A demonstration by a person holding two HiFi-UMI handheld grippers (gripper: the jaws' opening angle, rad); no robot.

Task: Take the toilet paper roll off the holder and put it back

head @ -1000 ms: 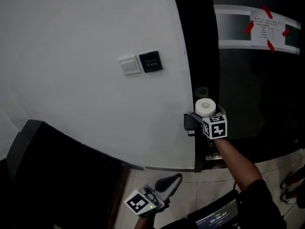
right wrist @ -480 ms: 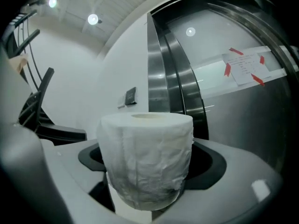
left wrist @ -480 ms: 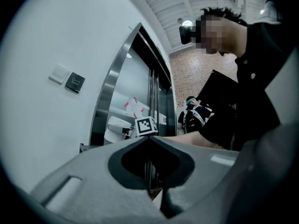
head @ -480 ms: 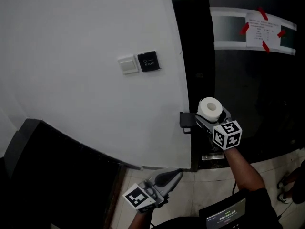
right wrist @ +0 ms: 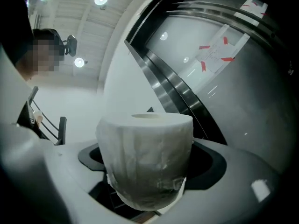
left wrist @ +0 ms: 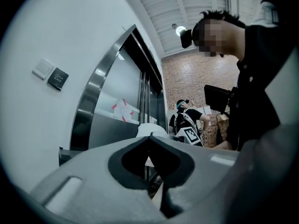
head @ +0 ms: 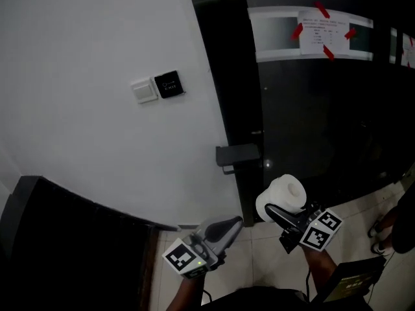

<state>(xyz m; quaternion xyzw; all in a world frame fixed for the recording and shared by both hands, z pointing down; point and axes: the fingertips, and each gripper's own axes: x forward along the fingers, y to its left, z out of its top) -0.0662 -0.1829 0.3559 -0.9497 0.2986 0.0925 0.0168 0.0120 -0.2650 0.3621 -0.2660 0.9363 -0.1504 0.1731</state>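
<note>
Toilet paper roll (head: 283, 195) — the right claw (head: 281, 208) just closed tight on it — off the holder (head: 237, 155), down at lower centre; replacing it remains.

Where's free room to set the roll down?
The holder is bare, bordered by white wall left, dark panel right; open air between it and the roll in the right tool. Crowded below: left tool hovers near the wall's base.

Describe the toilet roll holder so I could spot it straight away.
Find the big white wall and follow it right to where it meets the glossy black panel. At that seam, around mid-height, the holder juts out: a small dark grey bracket, bare. Unlike the white switch and black plate higher up, it sticks out rather than lying flat.
</note>
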